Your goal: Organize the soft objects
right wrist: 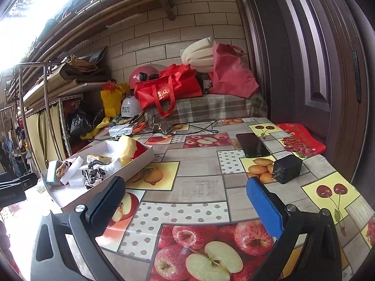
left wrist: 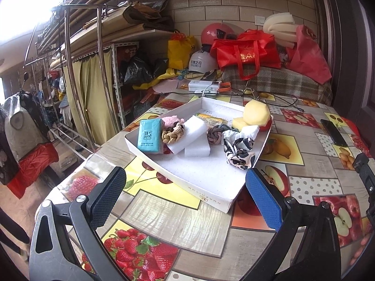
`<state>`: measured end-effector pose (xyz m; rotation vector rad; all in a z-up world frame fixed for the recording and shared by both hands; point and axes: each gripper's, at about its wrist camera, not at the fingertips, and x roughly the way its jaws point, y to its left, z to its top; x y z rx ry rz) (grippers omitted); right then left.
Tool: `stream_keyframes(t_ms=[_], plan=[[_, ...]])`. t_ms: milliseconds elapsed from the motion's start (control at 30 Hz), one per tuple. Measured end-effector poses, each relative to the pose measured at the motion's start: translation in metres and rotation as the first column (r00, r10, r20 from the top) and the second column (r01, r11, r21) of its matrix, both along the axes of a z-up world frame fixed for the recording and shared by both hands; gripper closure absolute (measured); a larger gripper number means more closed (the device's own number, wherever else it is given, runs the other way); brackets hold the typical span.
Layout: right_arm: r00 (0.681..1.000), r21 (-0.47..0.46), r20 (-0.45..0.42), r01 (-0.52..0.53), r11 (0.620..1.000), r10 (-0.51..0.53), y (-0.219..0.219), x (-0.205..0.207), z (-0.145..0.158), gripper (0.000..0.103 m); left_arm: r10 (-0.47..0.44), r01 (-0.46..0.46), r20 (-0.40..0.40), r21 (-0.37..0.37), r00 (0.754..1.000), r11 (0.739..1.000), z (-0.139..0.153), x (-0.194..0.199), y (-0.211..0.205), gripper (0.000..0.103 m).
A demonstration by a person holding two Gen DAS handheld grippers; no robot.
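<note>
Here I am above the fruit-print worktop (left wrist: 164,213), and my left gripper (left wrist: 185,199) hangs with its jaws spread wide, nothing between them, aimed at the near corner of the white tray (left wrist: 211,194). Everything soft sits inside that tray: a teal tissue pack (left wrist: 150,135) at the left end, a pink fluffy piece (left wrist: 170,121) just behind it, a tan braided scrunchie (left wrist: 173,133) leaning on two white foam blocks (left wrist: 191,138), a grey-pink knotted ball (left wrist: 214,135) beside them, and a black-and-white patterned scrunchie (left wrist: 239,149) toward the right wall. At the far end a yellow sponge (left wrist: 255,113) rests against a red one (left wrist: 267,124), with a small yellow packet (left wrist: 209,117) lying flat nearby. My right gripper (right wrist: 185,199) is over bare worktop, jaws released and holding nothing, well apart from the tray, which shows at its left. A black phone (right wrist: 252,144) and a black charger plug (right wrist: 287,168) lie ahead on the right, near each other.
</note>
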<state>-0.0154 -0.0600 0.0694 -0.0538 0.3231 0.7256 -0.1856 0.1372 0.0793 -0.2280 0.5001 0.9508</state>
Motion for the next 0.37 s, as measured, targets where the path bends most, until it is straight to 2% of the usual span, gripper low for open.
stream_keyframes(t_ms=[233,367], plan=[[1.000,-0.002,0.001,0.000,1.000,0.000,0.0001,0.0001,0.0001,0.000,0.002,-0.002,0.007,-0.039,1.000,0.999,-0.0010,-0.0020,0.0057,0.000],[1.000,-0.002,0.000,0.000,1.000,0.000,0.0001,0.0000,0.0000,0.000,0.014,-0.013,0.013,-0.033,1.000,0.999,-0.0007,-0.0038,0.0074,0.000]])
